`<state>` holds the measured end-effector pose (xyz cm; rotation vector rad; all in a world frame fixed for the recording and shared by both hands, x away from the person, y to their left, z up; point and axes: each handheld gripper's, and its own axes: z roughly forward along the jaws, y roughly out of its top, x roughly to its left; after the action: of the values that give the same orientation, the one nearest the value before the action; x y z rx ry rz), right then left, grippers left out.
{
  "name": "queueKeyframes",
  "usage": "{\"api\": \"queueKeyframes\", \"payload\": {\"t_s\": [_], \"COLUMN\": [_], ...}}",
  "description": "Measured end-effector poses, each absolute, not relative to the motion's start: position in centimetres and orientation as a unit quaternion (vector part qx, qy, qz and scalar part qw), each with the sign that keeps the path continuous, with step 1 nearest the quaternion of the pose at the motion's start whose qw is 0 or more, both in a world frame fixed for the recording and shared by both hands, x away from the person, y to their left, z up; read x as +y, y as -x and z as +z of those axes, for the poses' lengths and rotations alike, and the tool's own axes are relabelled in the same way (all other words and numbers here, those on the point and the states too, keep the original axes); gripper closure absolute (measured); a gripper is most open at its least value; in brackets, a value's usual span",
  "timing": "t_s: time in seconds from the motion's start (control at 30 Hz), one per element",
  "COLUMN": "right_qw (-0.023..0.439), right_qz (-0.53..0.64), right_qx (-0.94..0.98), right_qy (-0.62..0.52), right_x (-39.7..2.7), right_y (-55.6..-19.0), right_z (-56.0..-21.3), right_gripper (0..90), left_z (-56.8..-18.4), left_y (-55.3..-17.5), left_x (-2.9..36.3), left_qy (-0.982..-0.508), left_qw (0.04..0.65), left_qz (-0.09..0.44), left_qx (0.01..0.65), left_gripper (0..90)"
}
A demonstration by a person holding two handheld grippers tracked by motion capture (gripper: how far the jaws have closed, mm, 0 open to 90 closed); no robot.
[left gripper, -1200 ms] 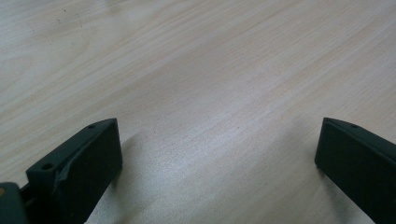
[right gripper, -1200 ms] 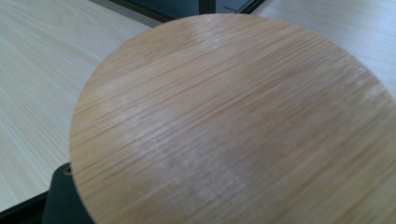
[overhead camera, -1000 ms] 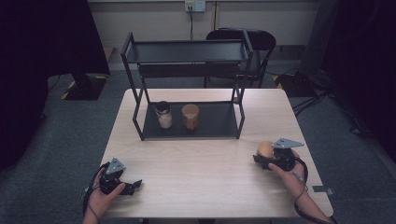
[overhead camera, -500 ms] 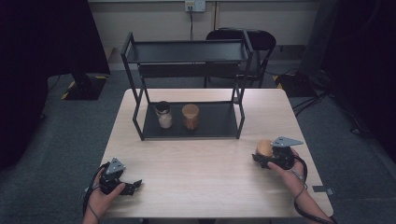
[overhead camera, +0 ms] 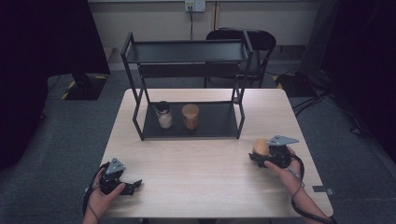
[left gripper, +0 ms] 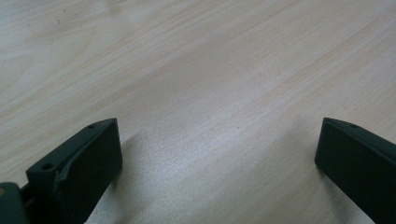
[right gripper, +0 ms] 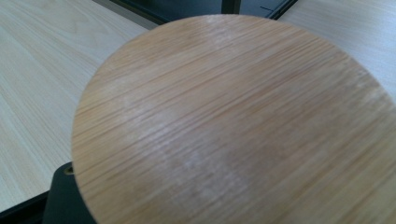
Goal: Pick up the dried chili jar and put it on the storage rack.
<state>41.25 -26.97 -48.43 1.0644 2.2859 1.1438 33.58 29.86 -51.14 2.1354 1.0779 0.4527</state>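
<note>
A jar with a round wooden lid (overhead camera: 260, 146) stands at the right side of the table, and my right gripper (overhead camera: 259, 157) is shut on it. In the right gripper view that lid (right gripper: 233, 126) is very close, and one black fingertip (right gripper: 63, 198) peeks out under its left edge; the jar's body is hidden. My left gripper (overhead camera: 133, 185) rests near the front left corner of the table. In the left gripper view its jaws stand wide open (left gripper: 217, 126) over bare wood, with nothing between them.
A black two-level shelf rack (overhead camera: 243, 70) stands at the back middle of the table (overhead camera: 205, 186). On its lower level are a dark-lidded jar with pale contents (overhead camera: 164, 115) and a wooden-lidded jar with brown contents (overhead camera: 190, 116). A chair (overhead camera: 252, 39) stands behind.
</note>
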Motion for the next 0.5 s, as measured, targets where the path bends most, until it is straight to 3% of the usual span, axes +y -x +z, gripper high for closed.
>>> {"api": "queueKeyframes", "payload": {"t_s": [0.5], "right_qw": [0.179], "right_qz": [0.401], "right_qx": [0.82], "right_qy": [-0.368], "right_x": [-25.7], "right_y": [-41.7], "right_z": [-48.4], "right_gripper": [25.2], "left_z": [-51.1], "left_y": [-33.6], "left_x": [29.9], "left_qy": [-0.823], "left_qw": [0.346], "left_qz": [0.174], "left_qx": [0.415], "left_gripper": [0.2]}}
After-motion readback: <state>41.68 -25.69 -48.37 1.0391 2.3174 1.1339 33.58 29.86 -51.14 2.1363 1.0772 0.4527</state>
